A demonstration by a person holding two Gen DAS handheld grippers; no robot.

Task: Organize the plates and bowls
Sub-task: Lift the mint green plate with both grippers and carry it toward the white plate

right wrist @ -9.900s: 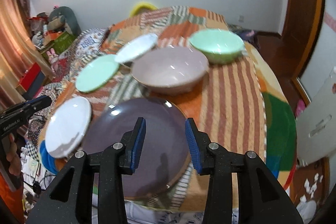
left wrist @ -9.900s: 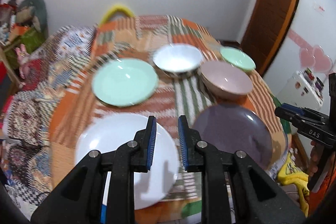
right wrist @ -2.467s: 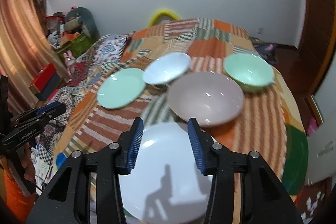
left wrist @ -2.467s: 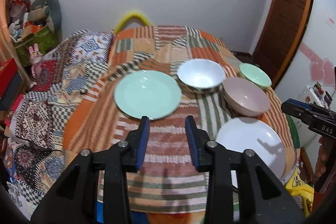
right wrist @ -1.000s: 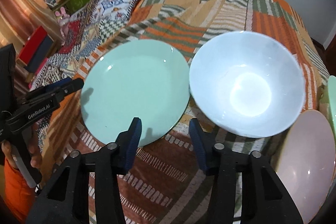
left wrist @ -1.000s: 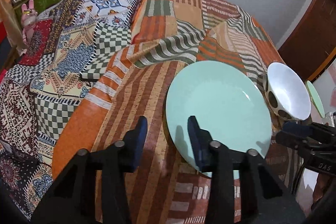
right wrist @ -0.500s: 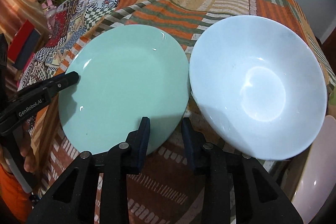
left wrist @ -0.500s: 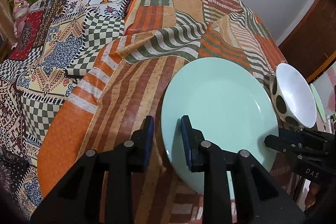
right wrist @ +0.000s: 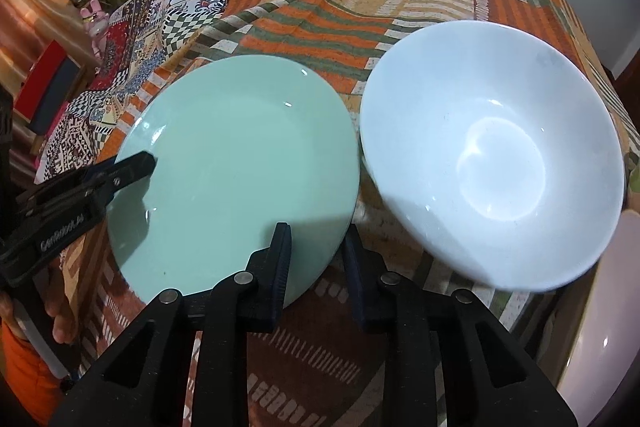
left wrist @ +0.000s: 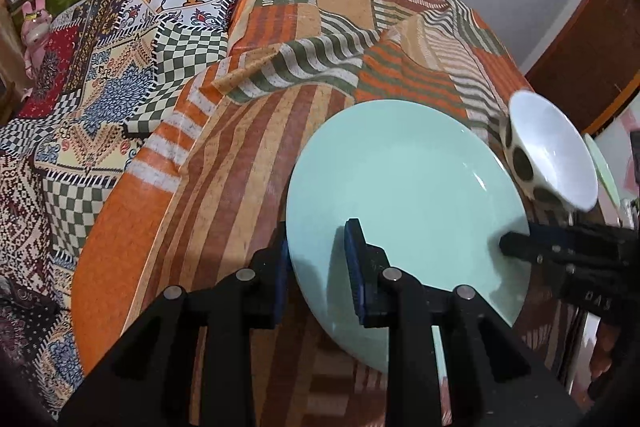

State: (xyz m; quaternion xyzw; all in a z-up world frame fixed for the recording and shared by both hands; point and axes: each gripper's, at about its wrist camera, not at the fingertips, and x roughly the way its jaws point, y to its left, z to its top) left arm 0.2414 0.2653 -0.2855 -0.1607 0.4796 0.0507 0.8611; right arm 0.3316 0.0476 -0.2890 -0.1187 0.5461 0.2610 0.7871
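A mint green plate (left wrist: 404,203) lies on the patchwork tablecloth; it also shows in the right wrist view (right wrist: 236,163). My left gripper (left wrist: 318,259) straddles the plate's left rim, one finger under it and one above, jaws still apart. My right gripper (right wrist: 316,259) straddles the plate's near right rim the same way, jaws apart. A white bowl (right wrist: 492,151) with dark dots outside stands just right of the plate, and shows in the left wrist view (left wrist: 554,153). Each gripper appears in the other's view at the plate's opposite edge.
A pink bowl's rim (right wrist: 612,307) shows at the right edge. A green bowl's rim (left wrist: 600,163) peeks behind the white bowl. A patterned quilt (left wrist: 100,87) covers the left side beyond the table. A fold in the cloth (left wrist: 288,67) lies behind the plate.
Both grippers have moved in onto the green plate's opposite rims, so the fingers now straddle its edge. The plate and white bowl look larger and closer.
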